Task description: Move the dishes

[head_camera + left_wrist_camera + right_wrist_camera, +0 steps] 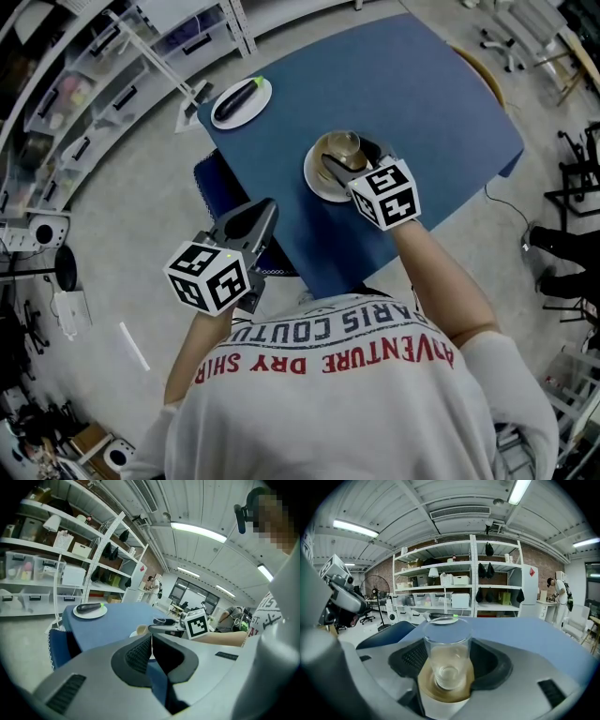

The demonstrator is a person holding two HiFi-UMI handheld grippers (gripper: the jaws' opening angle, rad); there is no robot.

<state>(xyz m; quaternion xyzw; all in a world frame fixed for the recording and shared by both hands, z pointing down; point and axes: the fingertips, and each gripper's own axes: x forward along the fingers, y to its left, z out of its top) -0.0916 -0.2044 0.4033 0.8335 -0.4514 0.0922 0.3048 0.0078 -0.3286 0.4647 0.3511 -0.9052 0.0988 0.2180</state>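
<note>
A clear glass (343, 145) (447, 651) stands upright in a tan bowl (325, 153) (440, 689) on a white plate (317, 190) near the front of the blue table (412, 94). My right gripper (354, 156) (447, 660) reaches in from the near side with a jaw on each side of the glass, pads against its walls. My left gripper (266, 212) (151, 637) hangs off the table's left front corner, shut and empty. A second white plate (221, 117) (96, 615) bearing a dark eggplant (240, 96) (89, 606) sits at the table's far left corner.
A dark blue padded chair (217, 183) stands against the table's left edge, just ahead of my left gripper. Storage shelves (103, 84) with bins line the far left wall. A round wooden seat (485, 73) pokes out beyond the table's right edge.
</note>
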